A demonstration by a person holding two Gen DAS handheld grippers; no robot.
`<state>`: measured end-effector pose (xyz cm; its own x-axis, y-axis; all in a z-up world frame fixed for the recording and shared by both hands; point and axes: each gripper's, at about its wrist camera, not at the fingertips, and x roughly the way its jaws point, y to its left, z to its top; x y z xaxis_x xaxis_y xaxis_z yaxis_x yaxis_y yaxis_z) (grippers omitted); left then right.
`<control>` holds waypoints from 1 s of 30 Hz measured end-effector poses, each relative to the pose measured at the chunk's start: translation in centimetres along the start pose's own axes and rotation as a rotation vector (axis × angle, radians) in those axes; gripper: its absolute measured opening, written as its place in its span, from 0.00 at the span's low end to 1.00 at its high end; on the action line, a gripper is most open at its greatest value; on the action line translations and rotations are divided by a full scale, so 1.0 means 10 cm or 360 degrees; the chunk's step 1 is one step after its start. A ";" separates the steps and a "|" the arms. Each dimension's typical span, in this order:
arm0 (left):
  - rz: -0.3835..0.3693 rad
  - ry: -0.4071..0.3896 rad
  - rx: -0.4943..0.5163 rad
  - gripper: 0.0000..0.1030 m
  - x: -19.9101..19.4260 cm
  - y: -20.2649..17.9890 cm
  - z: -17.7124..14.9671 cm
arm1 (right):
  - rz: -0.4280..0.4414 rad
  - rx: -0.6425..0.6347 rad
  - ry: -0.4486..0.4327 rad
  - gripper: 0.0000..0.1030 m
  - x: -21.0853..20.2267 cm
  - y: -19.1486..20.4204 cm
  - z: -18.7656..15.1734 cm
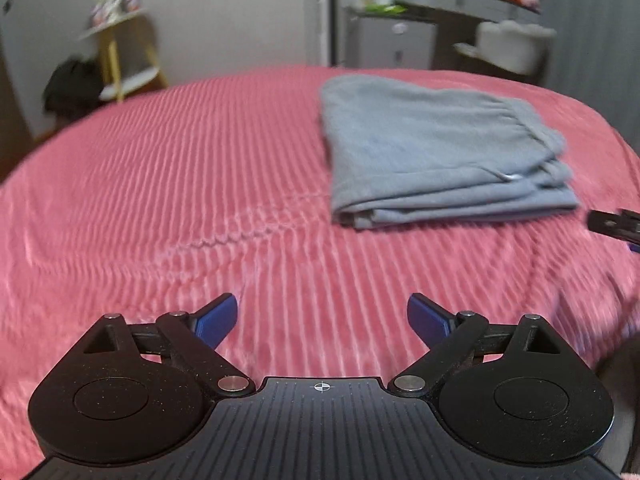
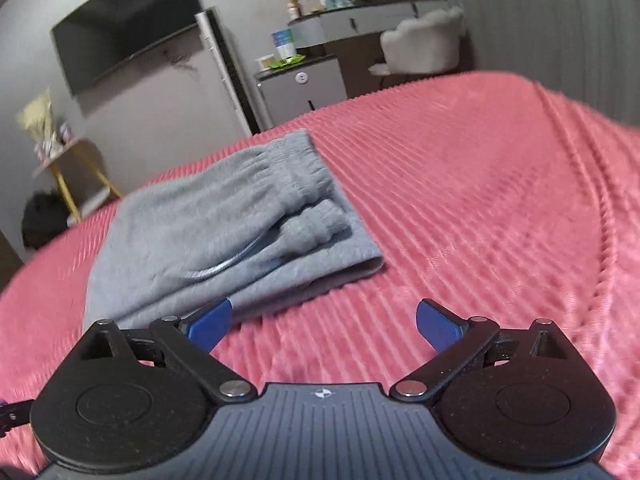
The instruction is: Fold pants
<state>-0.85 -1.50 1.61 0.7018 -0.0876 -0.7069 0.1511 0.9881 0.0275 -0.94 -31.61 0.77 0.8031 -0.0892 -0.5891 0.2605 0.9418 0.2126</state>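
Observation:
Grey pants point(image 1: 432, 156) lie folded into a compact stack on the pink ribbed bedspread point(image 1: 180, 200), right of centre in the left wrist view. In the right wrist view the pants point(image 2: 208, 232) lie left of centre, elastic waistband and a drawstring on top. My left gripper point(image 1: 322, 320) is open and empty, held above the bedspread, apart from the pants. My right gripper point(image 2: 324, 324) is open and empty, just in front of the stack's near edge; its tip shows at the right edge of the left wrist view point(image 1: 616, 226).
The bedspread point(image 2: 480, 200) covers the whole bed. Beyond the far edge stand a small wooden side table point(image 1: 120, 52), a grey cabinet point(image 2: 300, 88), a desk with a white chair point(image 2: 424, 44) and a wall television point(image 2: 128, 24).

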 end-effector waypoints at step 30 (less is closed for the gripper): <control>-0.0088 -0.0045 -0.0245 0.98 0.18 -0.11 0.07 | 0.0169 -0.0631 -0.0007 0.96 -0.30 0.76 -0.22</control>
<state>0.69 -2.83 0.79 0.7151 -0.1438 -0.6840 0.0830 0.9892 -0.1212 -2.57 -23.44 2.40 0.8170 0.0147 -0.5764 -0.0499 0.9977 -0.0453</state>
